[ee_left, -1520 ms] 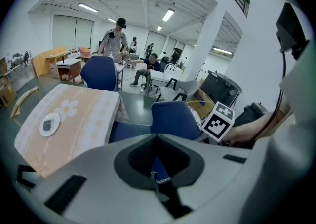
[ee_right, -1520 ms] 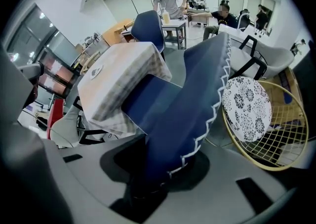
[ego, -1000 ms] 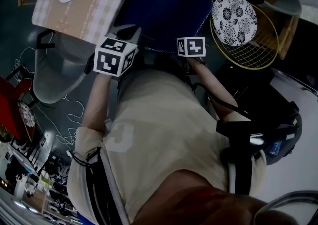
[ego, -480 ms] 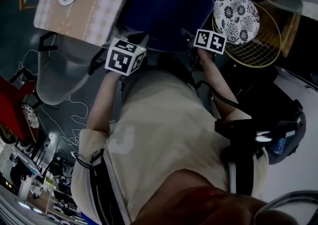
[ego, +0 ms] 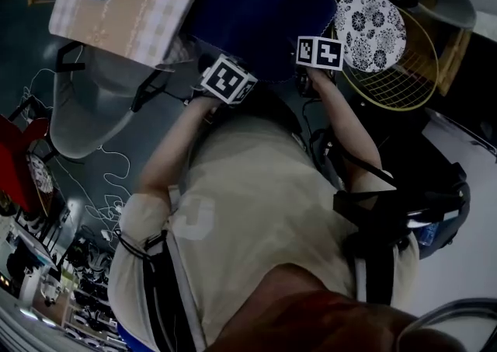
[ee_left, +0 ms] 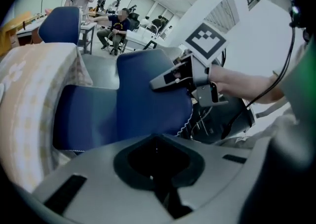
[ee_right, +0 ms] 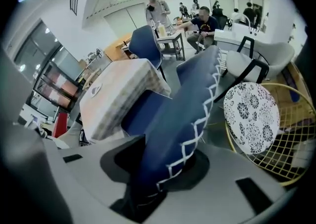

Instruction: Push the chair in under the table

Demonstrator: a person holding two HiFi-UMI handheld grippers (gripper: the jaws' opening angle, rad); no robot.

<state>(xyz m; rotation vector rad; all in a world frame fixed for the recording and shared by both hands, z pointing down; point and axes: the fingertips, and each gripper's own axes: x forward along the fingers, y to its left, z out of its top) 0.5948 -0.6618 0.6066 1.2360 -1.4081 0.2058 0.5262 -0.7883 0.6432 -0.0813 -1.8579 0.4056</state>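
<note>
My left tongs point(ee_left: 157, 144) are closed on nothing beside the padded blue chair point(ego: 256, 24), its seat half hidden under the edge of the checked, cloth-draped surface point(ego: 132, 8), while my right tongs point(ee_right: 163, 168), just closing, pinch its white zigzag-stitched back.

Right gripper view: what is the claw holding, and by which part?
The right claw has just been closing on the blue chair backrest, which sits between its jaws, gripped by its white-stitched edge.
</note>
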